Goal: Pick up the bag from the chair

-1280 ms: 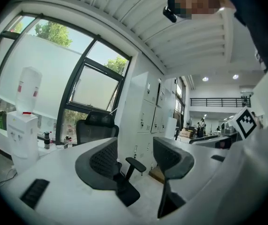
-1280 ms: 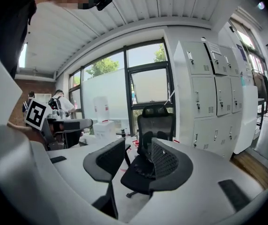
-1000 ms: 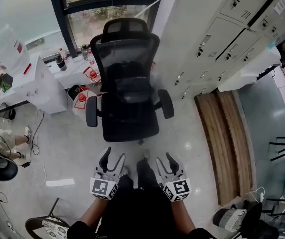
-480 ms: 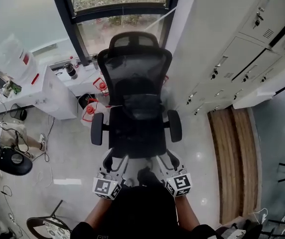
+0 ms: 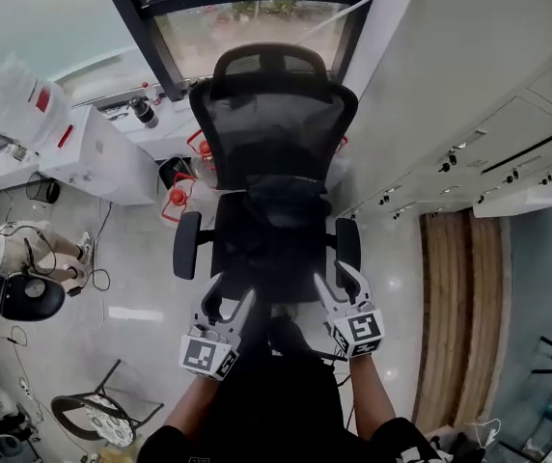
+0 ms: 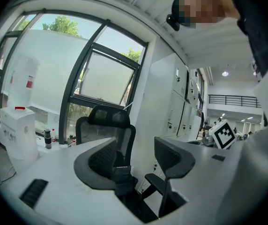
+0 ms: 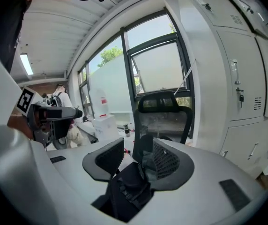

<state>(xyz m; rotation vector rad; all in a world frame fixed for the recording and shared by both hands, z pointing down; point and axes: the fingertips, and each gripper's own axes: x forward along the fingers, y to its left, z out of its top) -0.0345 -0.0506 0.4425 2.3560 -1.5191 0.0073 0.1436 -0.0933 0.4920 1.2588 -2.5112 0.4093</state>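
Room: pale grey glossy floor (image 5: 131, 287), a wall of white metal lockers (image 5: 469, 114) on the right, and a dark-framed window (image 5: 257, 8) behind the chair.
Surface: black mesh-backed office chair (image 5: 274, 114) facing the person; its seat carries the bag.
Bag: black fabric bag with a strap and buckle (image 5: 281, 225), standing mid-seat close to the backrest, between the 2 armrests.
Bag contents: cannot tell, as only its dark outside shows.
Left gripper (image 5: 226, 302): at the seat's front left corner, jaws spread wide with nothing between them. The bag is ahead of it and apart.
Right gripper (image 5: 338, 283): at the seat's front right corner, jaws spread. In the right gripper view the bag's strap side fills the low part of the gap, and no pad presses on it.
Other containers: 2 clear plastic containers with red tops (image 5: 181, 196) on the floor just left of the chair. A dark bottle (image 5: 143, 111) stands on the white counter (image 5: 97, 152) by the window.
Around: wooden plank strip (image 5: 459, 307) on the floor along the lockers. A seated person (image 5: 15, 249) and a black round stool (image 5: 15, 297) are at the left edge.
In the way: left armrest (image 5: 187, 244) and right armrest (image 5: 347, 244) flank the bag. The right one lies just beside the right gripper's fingers.
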